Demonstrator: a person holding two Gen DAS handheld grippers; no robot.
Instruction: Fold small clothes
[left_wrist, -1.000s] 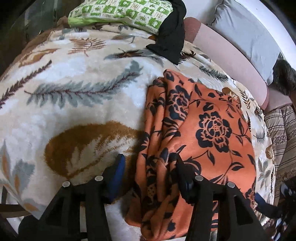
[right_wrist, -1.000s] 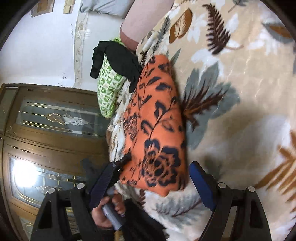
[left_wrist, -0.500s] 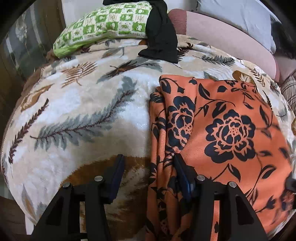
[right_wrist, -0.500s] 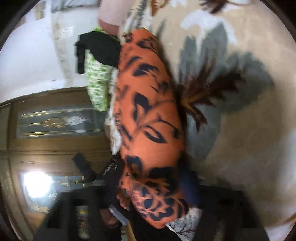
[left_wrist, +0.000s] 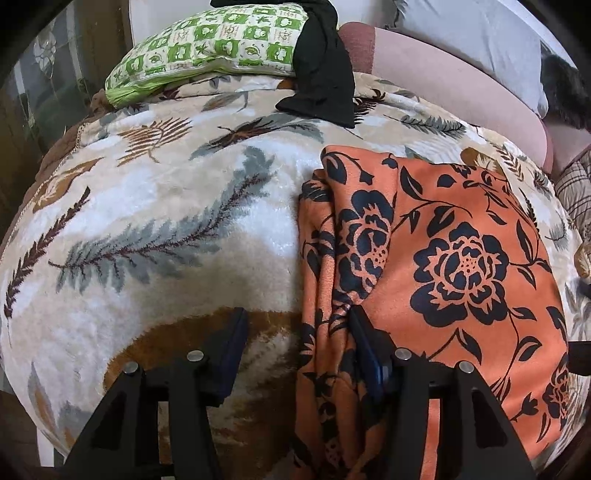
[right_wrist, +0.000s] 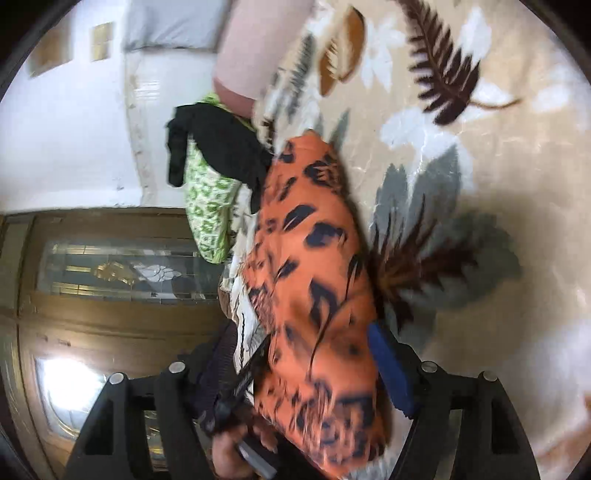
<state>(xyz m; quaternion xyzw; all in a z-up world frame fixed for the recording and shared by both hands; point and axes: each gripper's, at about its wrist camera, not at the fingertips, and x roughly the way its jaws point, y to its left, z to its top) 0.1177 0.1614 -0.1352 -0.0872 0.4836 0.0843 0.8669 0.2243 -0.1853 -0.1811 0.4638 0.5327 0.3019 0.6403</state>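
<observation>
The leaf-print plush blanket (left_wrist: 177, 229) covers the bed, and the orange floral garment (left_wrist: 461, 258) lies on it at about three o'clock in the left view, roughly folded. A green checked pillow (left_wrist: 210, 40) and a black cloth (left_wrist: 321, 74) sit at twelve. The loose bunched edge may slip or drag the fold askew, I'd say, since only a thin pleat sits inside the left gripper (left_wrist: 295, 347), angled steeply down, jaws half apart, not pinching. The right gripper (right_wrist: 317, 373) points shallower; its jaws have just opened wide, straddling the garment's end.
</observation>
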